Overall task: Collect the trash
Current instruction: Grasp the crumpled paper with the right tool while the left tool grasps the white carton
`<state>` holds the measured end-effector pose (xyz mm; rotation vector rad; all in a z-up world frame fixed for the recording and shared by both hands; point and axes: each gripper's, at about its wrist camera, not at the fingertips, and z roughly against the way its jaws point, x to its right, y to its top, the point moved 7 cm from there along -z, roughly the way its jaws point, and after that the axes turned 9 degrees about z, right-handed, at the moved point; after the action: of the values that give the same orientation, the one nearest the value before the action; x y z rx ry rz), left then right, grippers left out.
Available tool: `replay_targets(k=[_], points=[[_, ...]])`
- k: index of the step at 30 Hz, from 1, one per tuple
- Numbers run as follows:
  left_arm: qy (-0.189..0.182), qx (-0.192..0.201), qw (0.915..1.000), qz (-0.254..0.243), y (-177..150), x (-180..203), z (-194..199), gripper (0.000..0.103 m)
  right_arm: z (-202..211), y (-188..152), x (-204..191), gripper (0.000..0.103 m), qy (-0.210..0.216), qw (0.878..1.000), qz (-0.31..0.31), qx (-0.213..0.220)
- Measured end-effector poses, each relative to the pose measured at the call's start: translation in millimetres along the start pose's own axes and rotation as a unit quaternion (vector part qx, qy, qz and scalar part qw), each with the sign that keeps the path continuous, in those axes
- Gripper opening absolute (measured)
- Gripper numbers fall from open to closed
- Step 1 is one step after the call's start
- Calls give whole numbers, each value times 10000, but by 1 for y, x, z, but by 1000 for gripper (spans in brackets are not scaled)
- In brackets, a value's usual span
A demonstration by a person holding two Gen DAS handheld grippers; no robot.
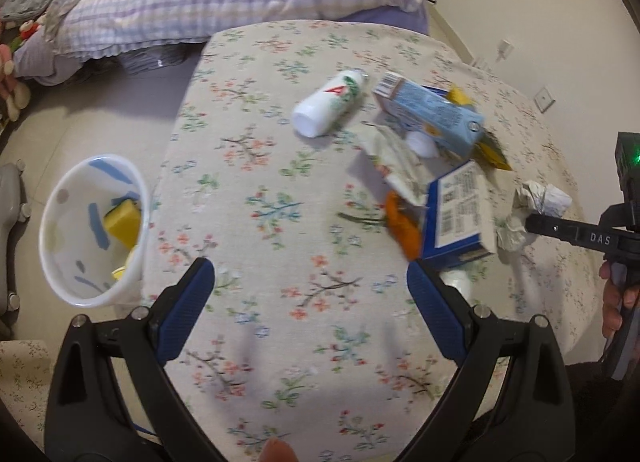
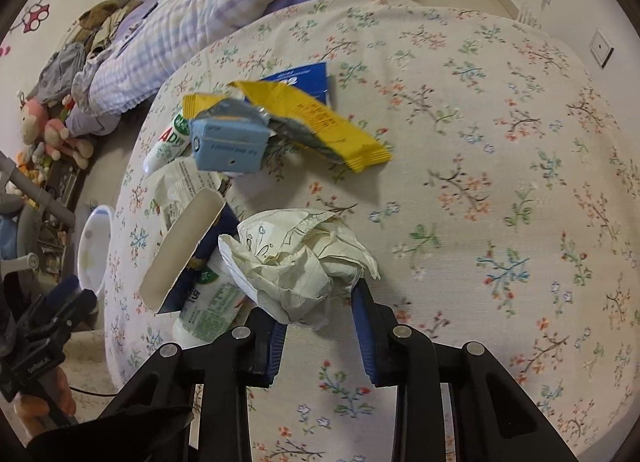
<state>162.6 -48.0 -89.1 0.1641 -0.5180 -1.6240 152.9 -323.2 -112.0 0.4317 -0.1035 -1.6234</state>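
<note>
A crumpled ball of white paper point(image 2: 296, 262) lies on the floral tablecloth point(image 2: 480, 182), and my right gripper point(image 2: 316, 302) is shut on it, its blue pads pressing both sides. Behind it are piled a blue box point(image 1: 456, 218), a light blue carton point(image 1: 432, 110), a yellow wrapper point(image 2: 320, 122), a white bottle point(image 1: 328, 106) and an orange scrap point(image 1: 400, 226). My left gripper point(image 1: 308, 266) hangs open over bare cloth with nothing between its fingers. Left of the table stands a white bin point(image 1: 92, 230) with yellow rubbish inside.
A bed with a checked lilac quilt point(image 1: 200, 2) runs along the table's far side, with soft toys point(image 2: 48, 130) on the floor beside it. A second white bottle point(image 2: 208, 306) lies under the blue box. Wall sockets point(image 2: 600, 48) sit on the right.
</note>
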Motion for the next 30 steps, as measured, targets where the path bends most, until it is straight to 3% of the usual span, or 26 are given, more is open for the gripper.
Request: replay_targets(k=[11, 19, 22, 25, 27, 28, 30], points=[[-692, -49, 9950, -720, -11, 77, -8, 97, 22, -10, 50, 32, 25, 9992, -382, 141], [-759, -49, 9934, -856, -14, 97, -24, 95, 30, -16, 71, 32, -18, 9986, -506, 175], [-735, -12, 9936, -858, -12, 98, -29, 85, 30, -17, 75, 32, -24, 9986, -507, 175], [-701, 42, 9937, -875, -12, 98, -33, 65, 30, -18, 78, 32, -26, 9985, -523, 158], [-726, 28, 9935, -879, -12, 98, -36, 40, 30, -18, 79, 32, -25, 9985, -529, 153], [-752, 21, 9932, -885, -12, 99, -37, 32, 29, -17, 79, 32, -23, 9985, -529, 151], [-760, 69, 9929, -916, -11, 99, -37, 29, 29, -17, 78, 32, -19, 9985, -525, 150]])
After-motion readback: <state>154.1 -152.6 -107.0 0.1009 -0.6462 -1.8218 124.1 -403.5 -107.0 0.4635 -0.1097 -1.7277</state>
